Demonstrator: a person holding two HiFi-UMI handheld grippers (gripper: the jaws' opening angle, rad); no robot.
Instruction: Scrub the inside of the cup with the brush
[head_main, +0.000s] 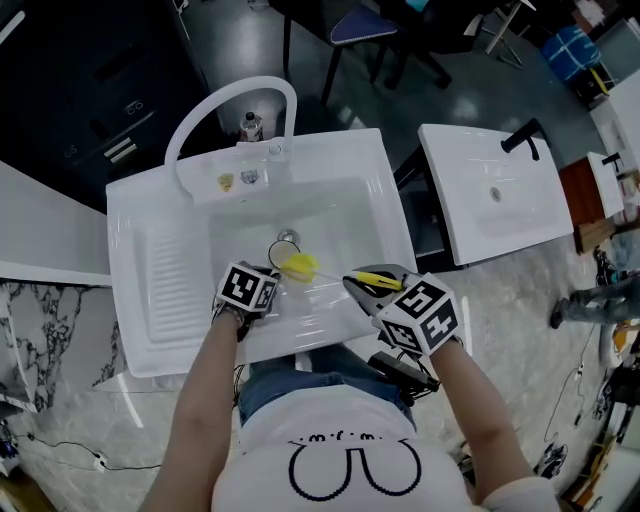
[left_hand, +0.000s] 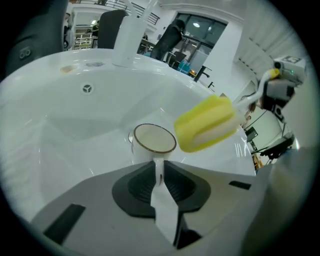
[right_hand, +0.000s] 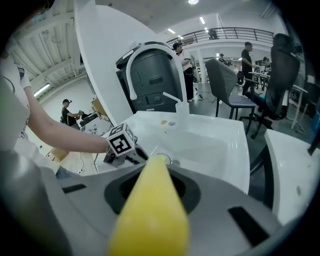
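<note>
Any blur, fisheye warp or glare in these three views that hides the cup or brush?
Head view: sharp but dim, faint reflections on the sink. Left gripper view: fisheye bends the sink, corners go dark; cup and sponge head stay clear. Right gripper view: the brush handle is a close, out-of-focus yellow blur.

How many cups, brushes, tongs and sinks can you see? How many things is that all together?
Cups: 1, the cup
Brushes: 1, the brush
Tongs: 2, the left tongs and the right tongs
Sinks: 2, the big sink and the small sink
Total: 6
</note>
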